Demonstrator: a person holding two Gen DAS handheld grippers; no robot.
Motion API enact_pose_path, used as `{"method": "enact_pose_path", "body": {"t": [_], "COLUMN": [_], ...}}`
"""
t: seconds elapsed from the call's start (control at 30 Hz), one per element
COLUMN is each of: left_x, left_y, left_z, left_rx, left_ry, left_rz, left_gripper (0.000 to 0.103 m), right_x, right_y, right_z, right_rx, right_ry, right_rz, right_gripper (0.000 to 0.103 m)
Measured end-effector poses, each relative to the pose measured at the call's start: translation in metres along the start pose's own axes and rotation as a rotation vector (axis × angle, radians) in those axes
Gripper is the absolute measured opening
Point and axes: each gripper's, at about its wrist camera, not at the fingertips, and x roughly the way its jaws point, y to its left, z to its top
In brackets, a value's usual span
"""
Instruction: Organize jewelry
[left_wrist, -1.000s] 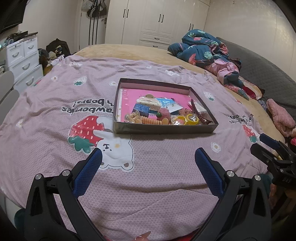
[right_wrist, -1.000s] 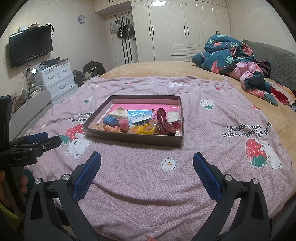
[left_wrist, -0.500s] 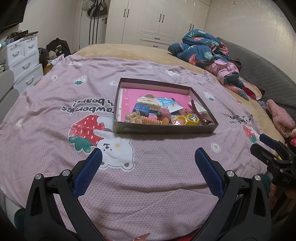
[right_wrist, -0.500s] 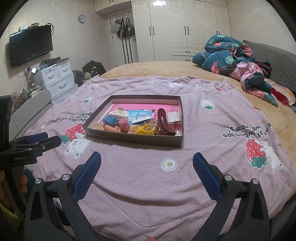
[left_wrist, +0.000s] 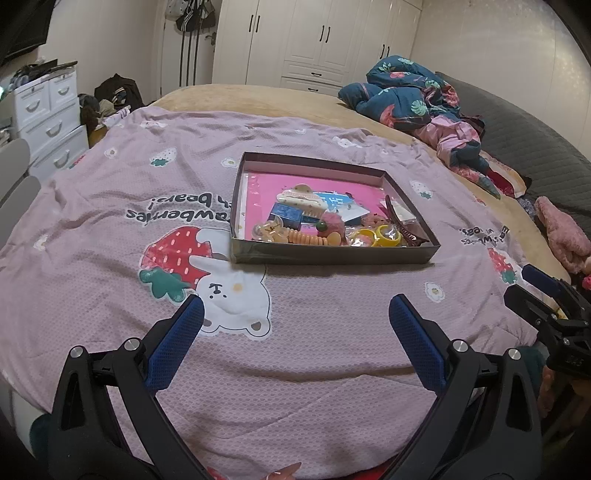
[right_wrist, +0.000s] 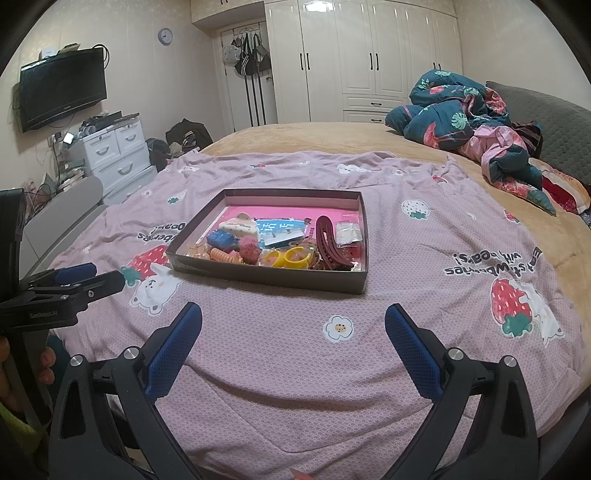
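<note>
A shallow brown box (left_wrist: 332, 254) (right_wrist: 266, 276) with a pink floor lies on the purple bedspread. It holds several hair and jewelry pieces: a dark red claw clip (right_wrist: 328, 242), yellow rings (right_wrist: 291, 257), an orange spiral tie (left_wrist: 308, 238), a pink pom-pom (left_wrist: 330, 229), a blue block (right_wrist: 221, 238) and a cream clip (left_wrist: 301, 197). My left gripper (left_wrist: 295, 308) is open and empty, hovering short of the box. My right gripper (right_wrist: 293, 314) is open and empty, also short of the box.
A crumpled blue floral quilt (right_wrist: 454, 110) lies at the far right of the bed. White drawers (right_wrist: 118, 155) stand left of the bed. Each gripper shows at the edge of the other's view, the right one (left_wrist: 546, 306) and the left one (right_wrist: 70, 284).
</note>
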Motion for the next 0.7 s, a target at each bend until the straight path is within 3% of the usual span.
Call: {"method": "enact_pose_path", "body": {"t": [0.47,0.7], "left_x": [0.001,0.009], "left_y": [0.001,0.013], "left_z": [-0.001,-0.001], "left_rx": [0.004,-0.030], "left_ry": [0.006,0.015], "left_rz": [0.006,0.027], "left_gripper": [0.094,0.094], "right_x": [0.001,0.008], "right_y": [-0.001,-0.019], "right_z": [-0.001,0.002], "right_rx": [0.004,0.041], "right_ry": [0.003,0.012], "right_rz": [-0.005,-0.042], "right_gripper": [0.099,0.099]}}
